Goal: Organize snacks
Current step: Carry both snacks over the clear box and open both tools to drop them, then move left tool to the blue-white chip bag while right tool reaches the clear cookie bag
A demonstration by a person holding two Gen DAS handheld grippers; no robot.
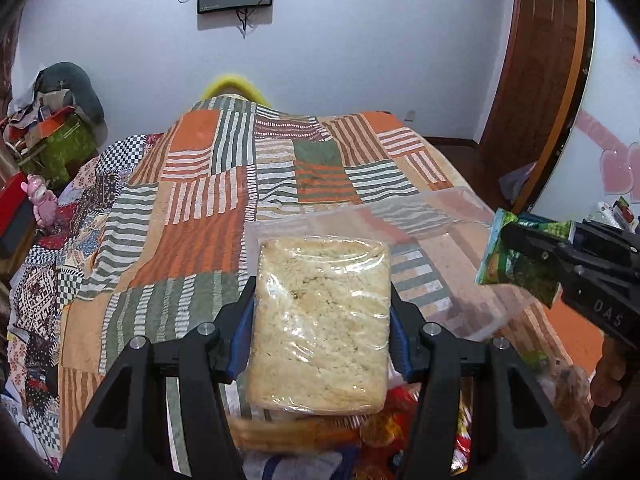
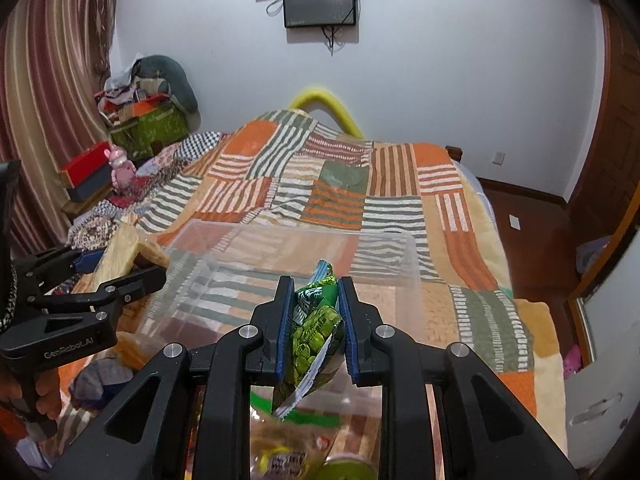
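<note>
In the left wrist view my left gripper is shut on a clear-wrapped pale noodle block, its blue pads pressing both sides. It hangs over the near edge of a clear plastic bin on the patchwork bedspread. The right gripper comes in from the right there, holding a green snack packet. In the right wrist view my right gripper is shut on that green snack packet above the clear bin. At the left edge the left gripper carries the noodle block.
More snack packets lie heaped under the grippers at the near edge of the bed. Boxes, a pink toy and a green bag crowd the bed's far left side. A wooden door stands to the right.
</note>
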